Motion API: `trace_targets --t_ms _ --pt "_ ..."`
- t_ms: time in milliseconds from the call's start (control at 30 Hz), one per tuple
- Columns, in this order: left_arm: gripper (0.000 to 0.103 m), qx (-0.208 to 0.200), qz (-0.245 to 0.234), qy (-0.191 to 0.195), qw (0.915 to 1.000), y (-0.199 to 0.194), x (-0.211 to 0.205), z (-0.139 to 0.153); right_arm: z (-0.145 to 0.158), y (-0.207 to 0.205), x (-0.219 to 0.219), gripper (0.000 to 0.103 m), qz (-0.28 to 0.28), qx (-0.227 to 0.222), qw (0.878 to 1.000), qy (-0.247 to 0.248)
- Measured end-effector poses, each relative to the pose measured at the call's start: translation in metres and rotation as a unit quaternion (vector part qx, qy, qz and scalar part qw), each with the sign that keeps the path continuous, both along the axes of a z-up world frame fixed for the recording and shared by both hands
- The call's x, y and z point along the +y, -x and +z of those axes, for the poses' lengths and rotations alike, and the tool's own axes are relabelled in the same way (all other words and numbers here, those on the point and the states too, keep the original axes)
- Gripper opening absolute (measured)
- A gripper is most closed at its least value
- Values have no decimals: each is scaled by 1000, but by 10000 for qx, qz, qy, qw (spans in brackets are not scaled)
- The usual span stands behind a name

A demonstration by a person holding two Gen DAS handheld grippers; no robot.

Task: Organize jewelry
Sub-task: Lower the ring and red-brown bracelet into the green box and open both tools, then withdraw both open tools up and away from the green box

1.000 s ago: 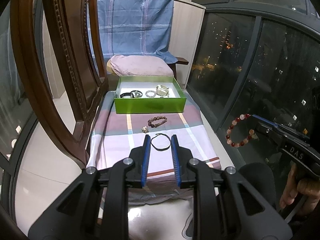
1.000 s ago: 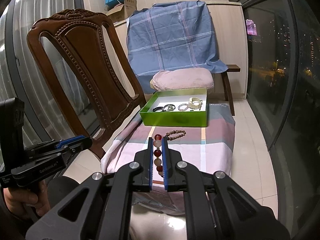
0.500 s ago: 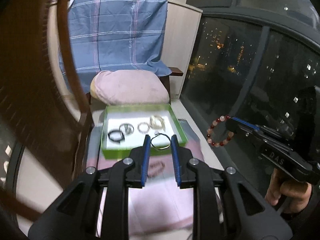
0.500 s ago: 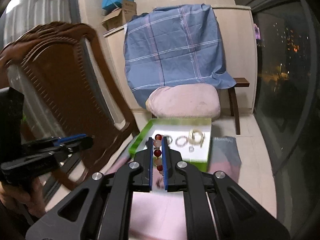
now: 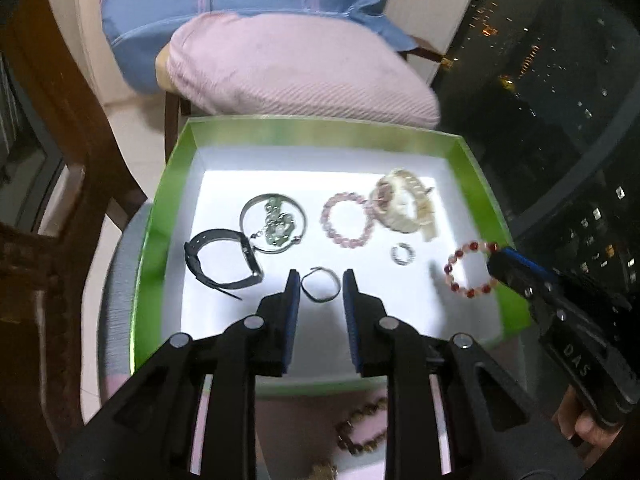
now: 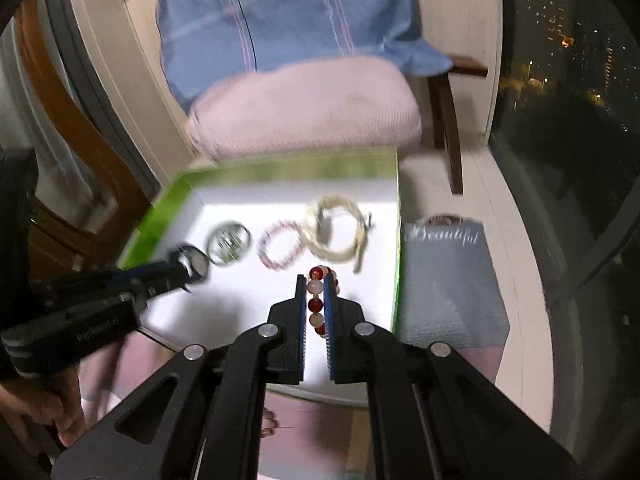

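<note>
**Green box receiving two bracelets**

Left hand-held gripper (image 5: 319, 288) is opening around the thin dark bangle (image 5: 320, 284), over the green box (image 5: 160, 216). Right hand-held gripper (image 6: 316, 300) is pinching the red beaded bracelet (image 6: 316, 300); lowering before releasing avoids bouncing.

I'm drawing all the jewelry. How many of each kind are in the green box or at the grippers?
Bead bracelets: 2, pink bead bracelet and red-and-pink bead bracelet
Watch-style bands: 2, black band and cream band
Silver bangle: 1
Small silver ring: 1
Thin dark loop: 1
Total: 7
</note>
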State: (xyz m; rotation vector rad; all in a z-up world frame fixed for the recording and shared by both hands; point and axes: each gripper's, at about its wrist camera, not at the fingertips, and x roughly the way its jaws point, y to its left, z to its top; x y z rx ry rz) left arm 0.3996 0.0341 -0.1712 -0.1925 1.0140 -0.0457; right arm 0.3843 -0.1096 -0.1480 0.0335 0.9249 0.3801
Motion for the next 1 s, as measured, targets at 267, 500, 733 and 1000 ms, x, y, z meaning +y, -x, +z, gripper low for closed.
trace_targets --t_ms 267,500,733,1000 --pt "93 -1888 337 -382 9807 122 19 132 111 92 -41 88 -434 -1789 9828 -127" --pt "99 -2668 361 -632 9610 282 18 177 161 238 -67 95 -450 -2556 9657 104" --pt "99 -2444 507 -734 9656 368 -7 155 143 316 -72 95 -333 -2168 9756 116" --pt "99 -2250 519 -672 9707 415 -25 140 131 375 -69 95 -319 -1927 9807 34"
